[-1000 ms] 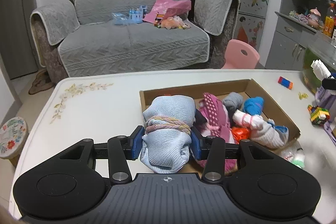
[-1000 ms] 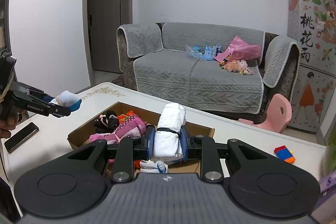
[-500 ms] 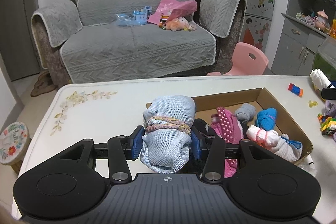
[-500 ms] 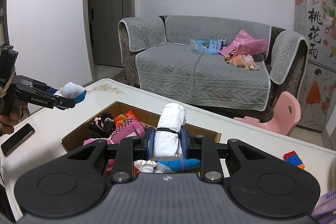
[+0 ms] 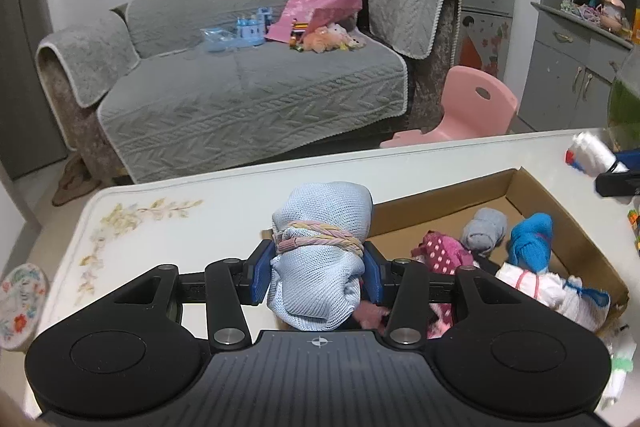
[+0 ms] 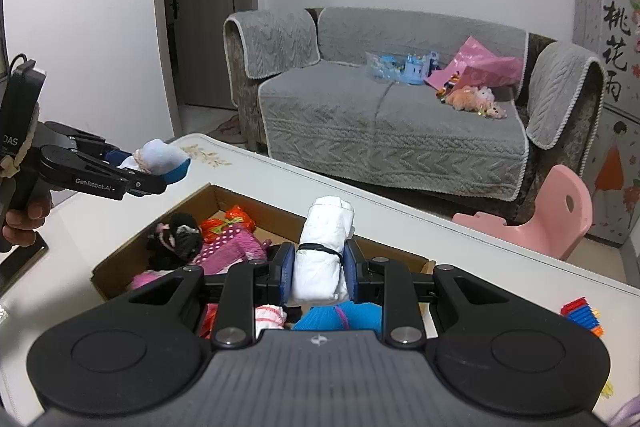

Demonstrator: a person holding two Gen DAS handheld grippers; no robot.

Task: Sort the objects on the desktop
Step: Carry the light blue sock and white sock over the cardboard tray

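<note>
My left gripper (image 5: 316, 273) is shut on a light blue rolled cloth bundle (image 5: 320, 247) tied with a pastel band, held above the left end of a brown cardboard box (image 5: 532, 187). It also shows in the right wrist view (image 6: 160, 167). My right gripper (image 6: 318, 273) is shut on a white rolled cloth bundle (image 6: 322, 247) with a black band, held above the same box (image 6: 120, 263). The box holds several rolled socks: pink dotted (image 5: 440, 255), grey (image 5: 484, 231), blue (image 5: 530, 239), black (image 6: 178, 239).
The box sits on a white table (image 5: 180, 203). Toy bricks (image 6: 580, 315) lie at the table's right. A dark phone (image 6: 20, 267) lies at the left. A grey sofa (image 5: 248, 91) and a pink chair (image 5: 472, 107) stand beyond the table.
Both grippers have risen and pulled back from the box, each still holding its bundle. The left gripper has shifted left, so the box now sits further right in its view.
</note>
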